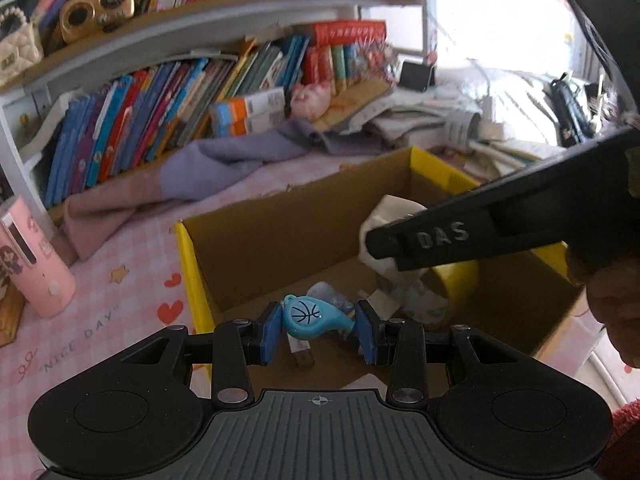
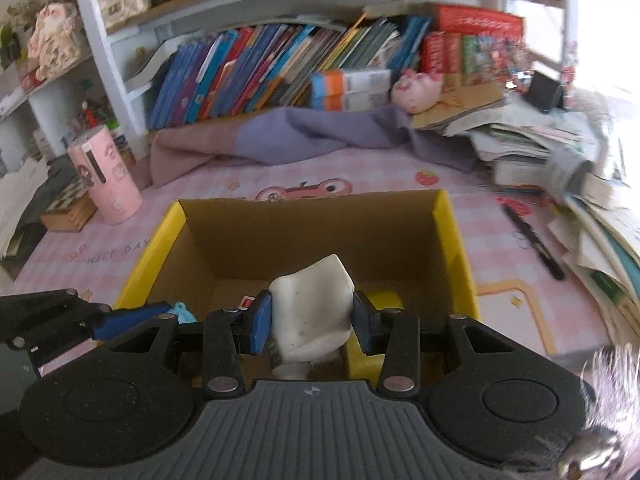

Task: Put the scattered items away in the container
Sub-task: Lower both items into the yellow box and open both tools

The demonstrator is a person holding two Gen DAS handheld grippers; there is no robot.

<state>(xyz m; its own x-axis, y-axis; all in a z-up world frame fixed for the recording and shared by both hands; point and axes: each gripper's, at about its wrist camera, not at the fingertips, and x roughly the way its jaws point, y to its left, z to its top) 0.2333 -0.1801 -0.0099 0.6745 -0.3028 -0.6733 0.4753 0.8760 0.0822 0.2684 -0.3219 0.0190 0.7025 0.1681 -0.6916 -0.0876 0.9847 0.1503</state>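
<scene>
Whistle, blue with a basketball print, sits clamped between my left gripper pads, its long axis running across from pad to pad, directly above the open cardboard box. My right gripper is closed on a white squashed lump, what exactly I can't tell, also held over the box interior. Both loads hang above the opening, so I judge letting go comes next. A black pen lies outside on the pink mat, nearer my right hand.
</scene>
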